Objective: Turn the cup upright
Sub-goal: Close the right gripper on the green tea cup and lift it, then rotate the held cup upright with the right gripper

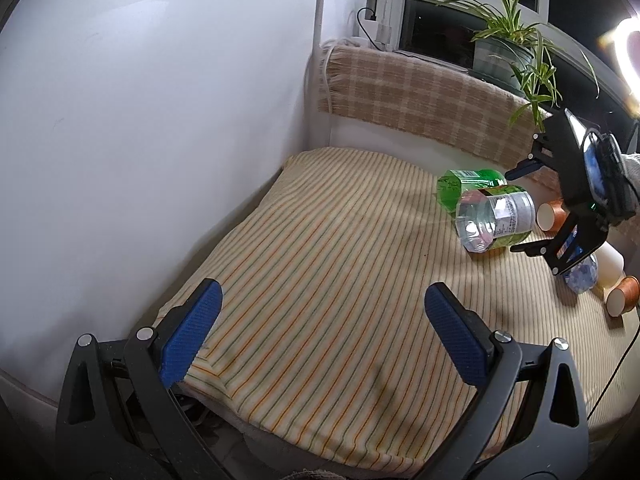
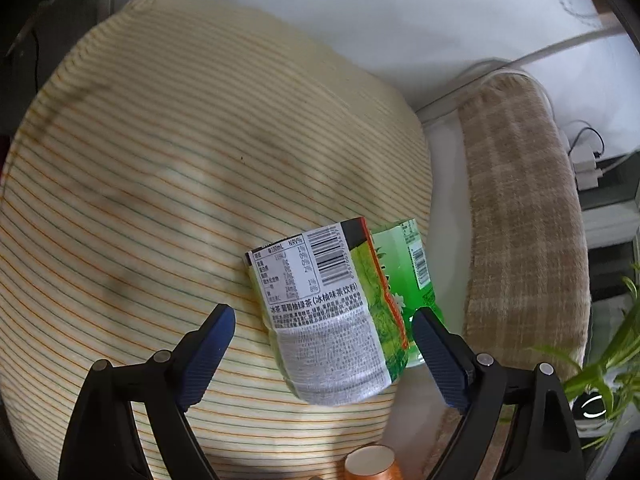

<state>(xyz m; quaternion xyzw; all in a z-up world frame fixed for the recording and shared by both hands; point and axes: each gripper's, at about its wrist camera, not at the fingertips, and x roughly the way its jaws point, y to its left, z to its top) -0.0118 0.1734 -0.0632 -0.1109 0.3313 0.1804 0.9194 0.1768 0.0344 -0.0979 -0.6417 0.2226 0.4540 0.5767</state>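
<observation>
A clear plastic cup with a green and white tea label (image 1: 496,216) lies on its side on the striped cloth (image 1: 320,264). In the right wrist view the cup (image 2: 332,316) lies between my open fingers. My right gripper (image 2: 322,332) is open around it, not touching; it also shows in the left wrist view (image 1: 516,212). A second green cup (image 1: 470,186) lies behind the first, also seen in the right wrist view (image 2: 416,264). My left gripper (image 1: 322,300) is open and empty over bare cloth.
Two orange paper cups (image 1: 552,216) (image 1: 624,296) lie at the right, one showing below my right gripper (image 2: 372,464). A white cup (image 1: 610,264) and a crumpled bottle (image 1: 582,276) lie there too. A checked blanket (image 1: 420,96), a potted plant (image 1: 508,56) and a white wall (image 1: 140,120) border the cloth.
</observation>
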